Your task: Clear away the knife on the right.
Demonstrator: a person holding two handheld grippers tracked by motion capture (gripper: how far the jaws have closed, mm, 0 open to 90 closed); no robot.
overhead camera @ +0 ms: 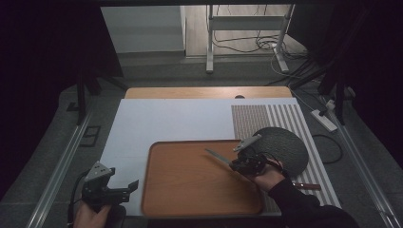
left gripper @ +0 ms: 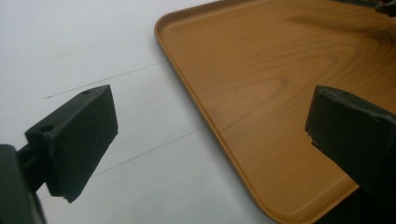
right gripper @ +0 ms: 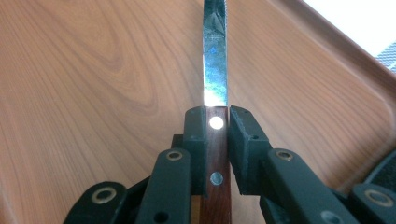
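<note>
Our right gripper (overhead camera: 236,164) fingers clench a steel-bladed, wooden-handled knife (right gripper: 215,70), handle end hidden; left gripper (overhead camera: 124,188) fingers released. Brown wooden tray (overhead camera: 190,199) on white worktop (overhead camera: 157,118); room dark.

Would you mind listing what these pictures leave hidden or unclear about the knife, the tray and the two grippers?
- Knife: right gripper view, tip cut off by the top edge; handle end hidden behind the right gripper.
- Tray: left gripper view, far side cut off.
- Left gripper: high view, rear hidden by the hand.
</note>
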